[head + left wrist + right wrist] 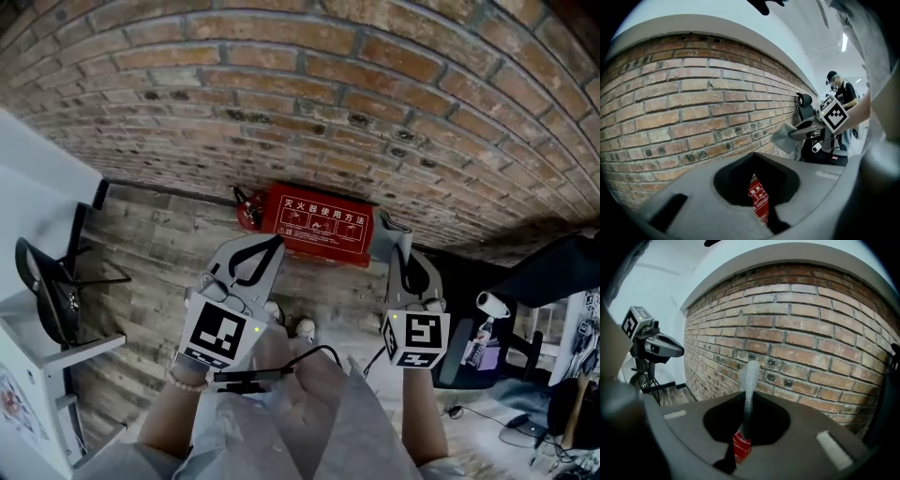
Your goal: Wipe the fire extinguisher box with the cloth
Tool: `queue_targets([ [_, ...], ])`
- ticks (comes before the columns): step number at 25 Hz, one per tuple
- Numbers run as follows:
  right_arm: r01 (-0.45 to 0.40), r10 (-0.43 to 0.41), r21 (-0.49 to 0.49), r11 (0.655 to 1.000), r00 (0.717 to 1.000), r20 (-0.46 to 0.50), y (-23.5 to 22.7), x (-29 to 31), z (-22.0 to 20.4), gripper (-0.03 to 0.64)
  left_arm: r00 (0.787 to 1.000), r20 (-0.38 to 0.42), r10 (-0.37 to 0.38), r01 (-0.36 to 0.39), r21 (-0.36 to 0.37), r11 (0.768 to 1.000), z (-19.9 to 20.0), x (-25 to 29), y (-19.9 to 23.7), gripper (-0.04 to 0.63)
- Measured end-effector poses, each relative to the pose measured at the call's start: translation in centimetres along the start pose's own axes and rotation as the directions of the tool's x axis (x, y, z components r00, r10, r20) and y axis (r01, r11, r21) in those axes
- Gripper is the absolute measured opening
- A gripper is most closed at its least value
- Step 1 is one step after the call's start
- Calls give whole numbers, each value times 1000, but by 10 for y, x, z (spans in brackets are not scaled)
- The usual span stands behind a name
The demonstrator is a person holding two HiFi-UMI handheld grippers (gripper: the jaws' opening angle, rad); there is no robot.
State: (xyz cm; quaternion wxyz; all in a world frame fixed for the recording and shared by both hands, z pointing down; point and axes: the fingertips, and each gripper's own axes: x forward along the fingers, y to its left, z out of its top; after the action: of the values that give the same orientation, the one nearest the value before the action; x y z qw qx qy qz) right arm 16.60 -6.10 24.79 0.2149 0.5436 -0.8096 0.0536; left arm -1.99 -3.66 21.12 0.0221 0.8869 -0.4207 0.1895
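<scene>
Head view puts us standing over the red fire extinguisher box (pixel 317 223), which sits on the plank floor (pixel 159 248), backed right up against the brick wall (pixel 375 94). Both tools are held out above it, well short of touching.

The right hand-held gripper (pixel 401 251) has the cloth (pixel 386 230). Its own view confirms it: the jaws are clamped on a thin grey fold that stands up between them, with a sliver of red box showing below. It's pinched at one edge, I'd say so that a loose flap hangs free to drag across the lid.

The left hand-held gripper (pixel 272 246) is clenched on nothing, tips together, with only the box visible through the hollow behind them (no cloth there, no handle). It looks parked as the spare, perhaps ready to steady the box if it slides.

No wiping contact yet by my read. The cloth sits over the box's right end, so lowering there and sweeping left looks like the natural line. Watch the black-topped extinguisher (pixel 248 208) poking out at the box's left end; a long stroke could catch it.
</scene>
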Motion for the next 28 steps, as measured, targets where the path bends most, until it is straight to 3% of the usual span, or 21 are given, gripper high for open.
queue_targets([
  [14, -15, 19, -40, 999, 996, 87, 18, -34, 58, 18, 994, 106, 7, -12, 48, 999, 53, -23, 2, -3],
  [28, -31, 36, -47, 998, 993, 116, 30, -37, 74, 18, 994, 112, 14, -19, 51, 999, 53, -30, 5, -3],
])
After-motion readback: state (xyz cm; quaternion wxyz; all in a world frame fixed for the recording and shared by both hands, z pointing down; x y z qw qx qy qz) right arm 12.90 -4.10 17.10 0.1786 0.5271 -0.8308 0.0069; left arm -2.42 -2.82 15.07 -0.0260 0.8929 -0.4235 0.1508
